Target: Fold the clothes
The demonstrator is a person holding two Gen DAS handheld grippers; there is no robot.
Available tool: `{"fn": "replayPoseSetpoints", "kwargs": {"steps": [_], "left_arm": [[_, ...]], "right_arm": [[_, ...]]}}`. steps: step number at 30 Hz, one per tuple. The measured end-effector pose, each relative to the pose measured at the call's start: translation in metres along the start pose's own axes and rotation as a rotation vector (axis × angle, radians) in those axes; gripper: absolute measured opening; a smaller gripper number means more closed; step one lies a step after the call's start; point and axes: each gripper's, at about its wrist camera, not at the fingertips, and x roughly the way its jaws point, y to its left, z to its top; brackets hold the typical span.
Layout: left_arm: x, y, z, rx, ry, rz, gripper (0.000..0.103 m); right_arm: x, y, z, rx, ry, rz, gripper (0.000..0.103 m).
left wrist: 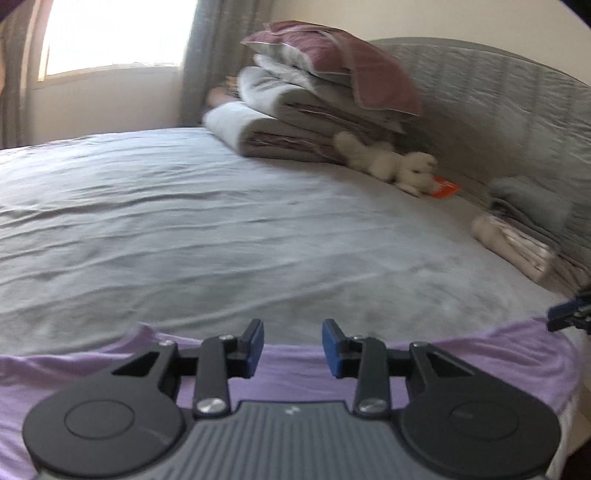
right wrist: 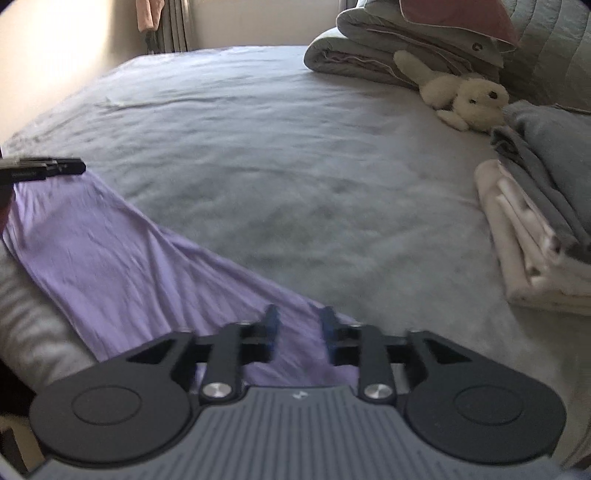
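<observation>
A lilac garment [right wrist: 110,258] lies stretched along the near edge of the grey bed; it also shows in the left wrist view [left wrist: 291,373] under the gripper. My left gripper [left wrist: 292,347] is open, its blue pads apart just above the garment's far edge. My right gripper [right wrist: 297,328] is open over the garment's other end, the cloth between and below its fingers. The left gripper's fingers [right wrist: 55,168] show at the far left of the right wrist view, the right gripper's tip [left wrist: 569,314] at the right edge of the left wrist view.
The bed sheet [left wrist: 221,229] spreads ahead. A stack of folded duvets and pillows [left wrist: 314,99] sits at the headboard, with a white plush toy [right wrist: 465,99] beside it. Folded white and grey clothes [right wrist: 535,236] lie at the right. A window [left wrist: 110,33] is behind.
</observation>
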Motion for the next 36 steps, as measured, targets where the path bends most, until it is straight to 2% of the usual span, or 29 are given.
{"fn": "replayPoseSetpoints", "kwargs": {"steps": [6,7,8,9,13,18,19,21,24,27,29,30,33,36], "left_arm": [[0.011,-0.013,-0.008,0.035,0.038,-0.05,0.036],[0.014,-0.015,-0.01,0.036,0.046,-0.049,0.036],[0.016,-0.015,-0.011,0.037,0.055,-0.047,0.037],[0.018,-0.015,-0.012,0.039,0.061,-0.045,0.037],[0.022,-0.016,-0.014,0.042,0.067,-0.04,0.037],[0.018,-0.014,-0.015,0.037,0.062,-0.035,0.038],[0.019,-0.015,-0.016,0.04,0.066,-0.035,0.038],[0.02,-0.016,-0.017,0.053,0.071,-0.032,0.041],[0.019,-0.019,-0.018,0.067,0.064,-0.027,0.041],[0.015,-0.019,-0.016,0.063,0.053,-0.037,0.041],[0.012,-0.02,-0.016,0.067,0.048,-0.042,0.041],[0.01,-0.02,-0.016,0.069,0.045,-0.044,0.041],[0.004,-0.021,-0.016,0.07,0.041,-0.049,0.041],[-0.006,-0.014,-0.017,0.076,0.032,-0.049,0.041]], "right_arm": [[0.011,0.004,-0.01,-0.079,0.038,-0.047,0.035],[0.012,0.004,-0.011,-0.092,0.045,-0.056,0.028],[0.012,0.005,-0.011,-0.102,0.05,-0.064,0.011],[0.013,0.006,-0.011,-0.111,0.054,-0.071,0.004],[0.005,0.009,-0.01,-0.131,0.022,-0.104,0.002],[-0.011,0.003,-0.001,-0.097,-0.073,-0.177,0.002],[-0.008,0.002,0.0,-0.095,-0.065,-0.183,0.002],[0.003,0.002,0.0,-0.099,-0.019,-0.184,0.003],[0.02,-0.002,-0.003,-0.103,0.056,-0.266,0.009],[0.006,-0.024,-0.003,0.038,0.028,-0.262,0.018],[-0.003,-0.037,-0.004,0.14,0.02,-0.238,0.034],[-0.007,-0.043,-0.006,0.192,0.02,-0.217,0.038],[-0.01,-0.049,-0.011,0.281,0.034,-0.153,0.039],[-0.015,-0.036,-0.007,0.261,0.013,-0.15,0.039]]}}
